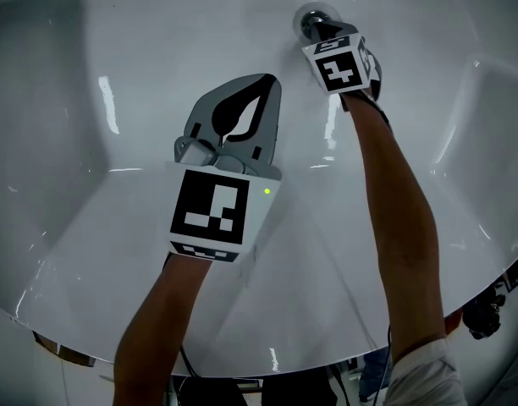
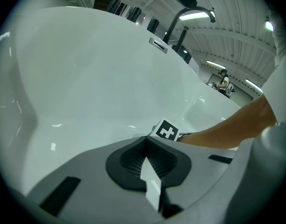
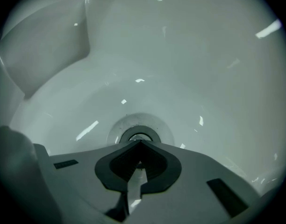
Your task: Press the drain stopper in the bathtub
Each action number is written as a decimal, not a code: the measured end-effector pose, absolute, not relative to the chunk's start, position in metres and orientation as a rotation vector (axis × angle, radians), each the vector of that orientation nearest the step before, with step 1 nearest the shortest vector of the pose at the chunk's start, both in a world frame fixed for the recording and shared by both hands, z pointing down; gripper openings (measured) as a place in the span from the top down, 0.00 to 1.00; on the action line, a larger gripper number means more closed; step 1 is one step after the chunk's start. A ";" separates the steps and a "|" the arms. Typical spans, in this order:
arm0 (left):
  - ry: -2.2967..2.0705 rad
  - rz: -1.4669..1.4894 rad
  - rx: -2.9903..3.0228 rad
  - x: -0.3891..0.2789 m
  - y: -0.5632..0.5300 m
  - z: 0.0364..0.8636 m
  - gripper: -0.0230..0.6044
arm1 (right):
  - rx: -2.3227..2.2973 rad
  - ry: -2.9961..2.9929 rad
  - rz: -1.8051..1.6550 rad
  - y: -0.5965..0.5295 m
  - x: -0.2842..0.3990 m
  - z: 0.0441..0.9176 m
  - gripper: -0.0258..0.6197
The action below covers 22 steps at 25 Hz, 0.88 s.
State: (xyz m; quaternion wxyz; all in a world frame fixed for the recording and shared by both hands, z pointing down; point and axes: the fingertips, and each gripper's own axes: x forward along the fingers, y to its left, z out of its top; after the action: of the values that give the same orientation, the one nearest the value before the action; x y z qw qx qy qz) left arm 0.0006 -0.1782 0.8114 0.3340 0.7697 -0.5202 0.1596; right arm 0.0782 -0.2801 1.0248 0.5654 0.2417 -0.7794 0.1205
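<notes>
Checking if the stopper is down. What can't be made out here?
- Right gripper view: right gripper's shut fingers cover part of the drain stopper; contact unclear.
- Head view: that gripper's marker cube hides most of the stopper.
- Left gripper view: the left gripper fills the foreground; no drain shows.

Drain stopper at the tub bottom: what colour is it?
The round metal drain stopper is shiny silver with a dark ring, clearest in the right gripper view.

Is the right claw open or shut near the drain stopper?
Shut. The jaws of the right claw meet at their tips with nothing between, pointed at the drain stopper.
</notes>
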 end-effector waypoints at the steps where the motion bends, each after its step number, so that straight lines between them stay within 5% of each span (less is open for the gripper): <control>1: -1.357 0.414 2.009 0.000 -0.178 0.813 0.95 | 0.574 -1.830 0.301 -0.281 0.078 1.026 0.94; 22: -1.433 0.398 2.029 -0.001 -0.183 0.731 0.95 | 0.905 -2.033 0.577 -0.261 0.078 0.910 0.94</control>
State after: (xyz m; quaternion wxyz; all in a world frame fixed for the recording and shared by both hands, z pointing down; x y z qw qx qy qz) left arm -0.0010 -0.1831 0.7313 0.3080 0.7672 -0.5421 0.1504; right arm 0.0780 -0.2605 0.9100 0.4088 0.3593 -0.8070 0.2291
